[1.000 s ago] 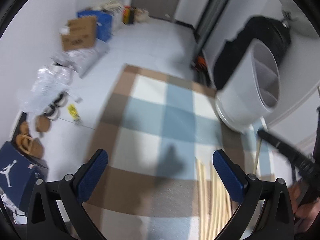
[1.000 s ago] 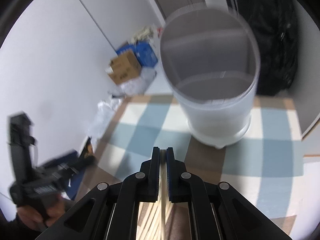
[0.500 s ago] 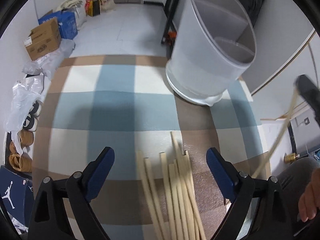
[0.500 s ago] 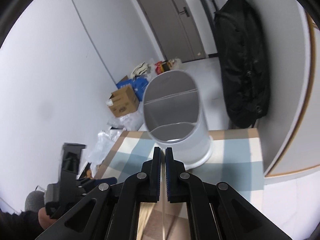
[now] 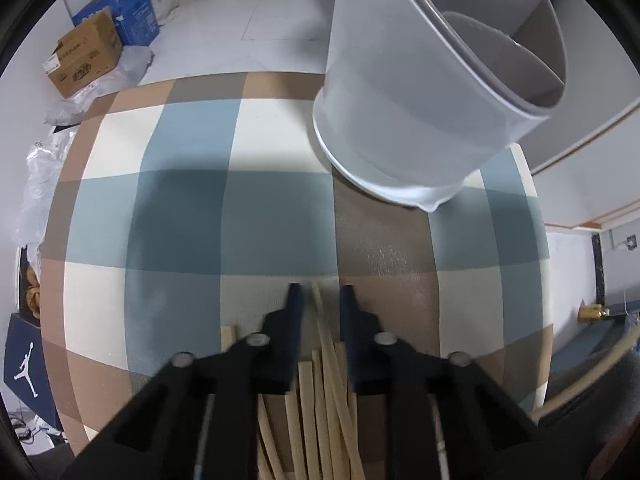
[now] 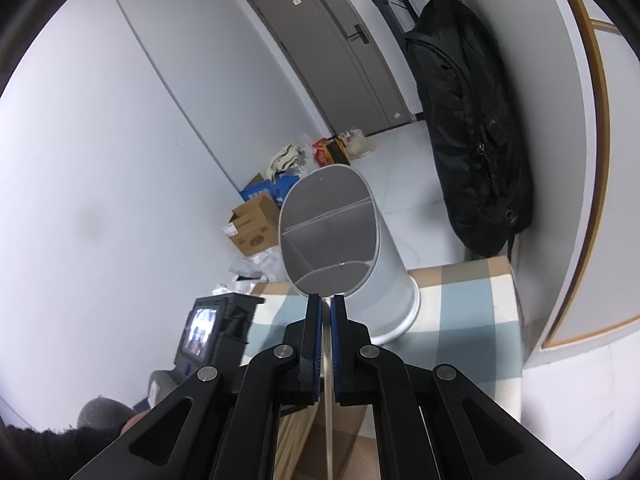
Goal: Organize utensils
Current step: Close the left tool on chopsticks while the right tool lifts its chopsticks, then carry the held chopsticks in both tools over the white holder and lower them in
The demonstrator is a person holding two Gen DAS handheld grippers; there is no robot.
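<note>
Left wrist view: the left tongs (image 5: 320, 294) are closing around one chopstick (image 5: 322, 322) from the desk (image 5: 180, 216) pile. Right tongs (image 6: 326, 320) pinch another chopstick (image 6: 328, 384), facing the holder (image 6: 384, 280).

Left wrist cam: points steeply down, close over the checked tablecloth (image 5: 280, 208), wooden chopsticks (image 5: 324, 364) right under the lens, white divided holder (image 5: 420, 92) looming at upper right. Right wrist cam: higher and further back, shallower downward tilt, facing across the table to the door (image 6: 340, 52) and hanging black bag (image 6: 472, 128). Shared: holder (image 6: 340, 248), tablecloth (image 6: 464, 312), cardboard box (image 5: 84, 56) (image 6: 252, 228) on the floor.
</note>
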